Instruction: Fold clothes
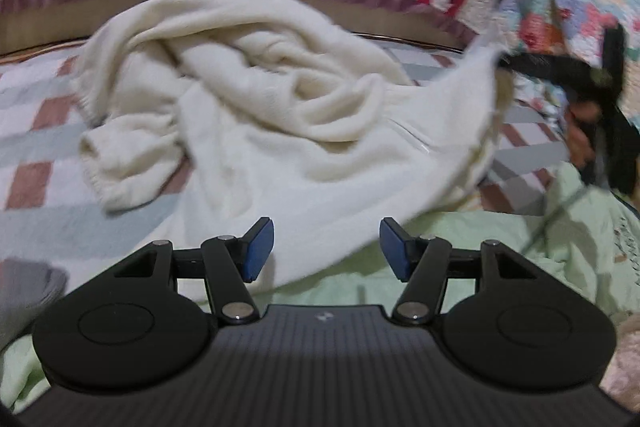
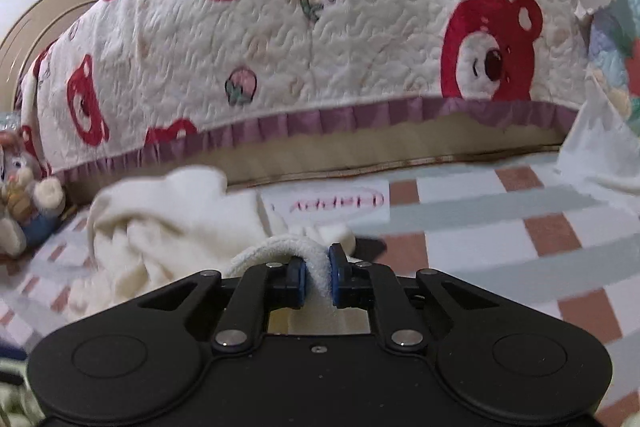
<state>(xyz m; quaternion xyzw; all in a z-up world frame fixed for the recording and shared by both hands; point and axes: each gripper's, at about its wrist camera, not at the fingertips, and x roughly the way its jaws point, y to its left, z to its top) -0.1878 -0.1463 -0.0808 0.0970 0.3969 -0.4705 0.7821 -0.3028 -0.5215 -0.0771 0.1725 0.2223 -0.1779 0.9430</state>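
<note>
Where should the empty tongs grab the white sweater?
Probably the loose hem of the cream sweater lying just ahead of the open left tongs, approached straight on. That edge lies thin and flat, while the middle is bunched. The right tongs already pinch the far corner.

A cream-white sweater (image 1: 280, 131) lies on a bedsheet (image 2: 500, 227) checked in white, pale grey-green and brick pink; behind, a cream quilt (image 2: 360, 39) with red bears and a mauve frill.

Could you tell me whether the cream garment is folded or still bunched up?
Bunched up: the cream garment lies in crumpled, twisted heaps, one edge pinched by the right gripper.
</note>
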